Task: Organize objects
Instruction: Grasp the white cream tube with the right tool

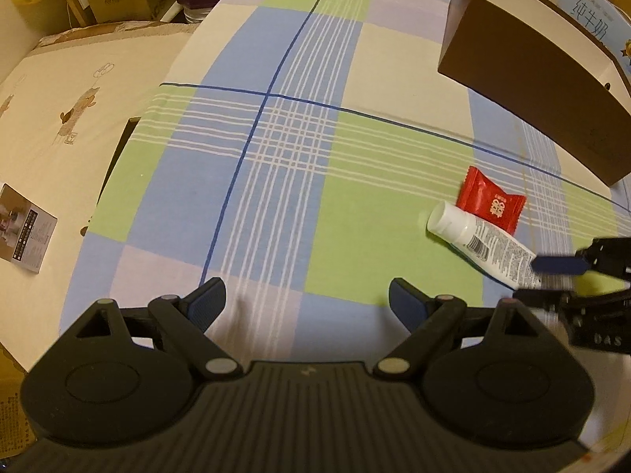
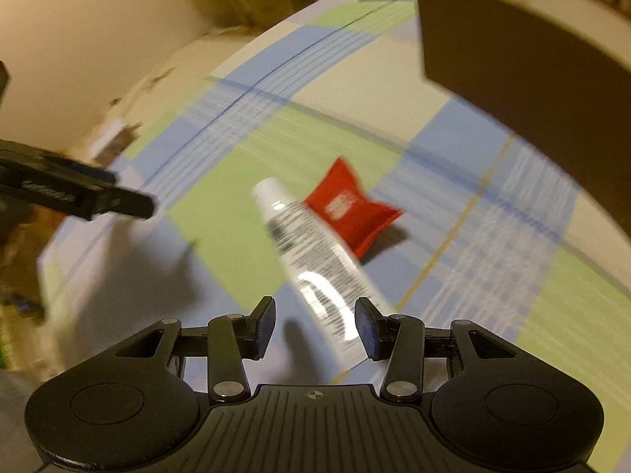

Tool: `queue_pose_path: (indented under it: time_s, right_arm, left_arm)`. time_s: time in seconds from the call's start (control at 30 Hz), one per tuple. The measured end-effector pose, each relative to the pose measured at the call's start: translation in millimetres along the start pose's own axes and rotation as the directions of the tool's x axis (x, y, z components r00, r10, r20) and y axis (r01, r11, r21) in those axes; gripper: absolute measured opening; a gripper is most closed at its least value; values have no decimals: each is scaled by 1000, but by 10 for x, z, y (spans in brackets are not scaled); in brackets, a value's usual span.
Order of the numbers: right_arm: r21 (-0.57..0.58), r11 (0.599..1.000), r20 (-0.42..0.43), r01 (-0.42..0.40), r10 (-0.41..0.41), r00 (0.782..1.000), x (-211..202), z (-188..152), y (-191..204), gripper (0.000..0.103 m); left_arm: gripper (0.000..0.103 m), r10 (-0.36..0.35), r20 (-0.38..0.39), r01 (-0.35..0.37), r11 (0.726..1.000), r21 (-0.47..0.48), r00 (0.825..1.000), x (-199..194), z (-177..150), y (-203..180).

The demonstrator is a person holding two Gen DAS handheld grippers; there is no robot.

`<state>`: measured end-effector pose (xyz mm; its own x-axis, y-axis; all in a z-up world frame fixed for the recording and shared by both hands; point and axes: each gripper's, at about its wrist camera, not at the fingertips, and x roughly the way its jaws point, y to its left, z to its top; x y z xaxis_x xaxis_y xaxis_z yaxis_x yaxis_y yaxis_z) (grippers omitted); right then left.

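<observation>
Tube lying flat on the checked cloth

The tube runs lengthwise away from the right gripper, cap far, touching a red packet; jaws apart around its tail. Left gripper spread, empty.

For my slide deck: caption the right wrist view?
Open right gripper straddling white tube beside red packet.

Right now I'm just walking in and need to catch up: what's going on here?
A person is tidying a checked cloth with two handheld grippers. The right gripper is open, its fingers either side of the tail end of a white tube lying flat, not yet gripped. A red packet lies against the tube, with a brown box beyond. The left gripper is open, holding nothing.
</observation>
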<state>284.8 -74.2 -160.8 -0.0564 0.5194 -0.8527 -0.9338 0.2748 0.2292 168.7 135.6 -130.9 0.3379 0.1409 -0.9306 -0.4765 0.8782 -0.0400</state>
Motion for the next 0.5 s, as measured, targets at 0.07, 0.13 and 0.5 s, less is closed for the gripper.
queue_pose_path:
  time_s: [0.07,0.13,0.5]
  right_arm:
    - [-2,1000,30,29,-29,999,0,27,-11,42]
    - [11,1000,32,28,-29,999,43,71,-60,42]
    - [4,999,22,-48,48,999,186,19,153,42]
  left_arm:
    - [87,2,2,-2,1000,-4,1000,-4,-4,12]
    - [87,4,4,-4,1000,-8,1000,-14,-11,32]
    - [87,14,9,-14,999,-47,1000,-60,-91,187]
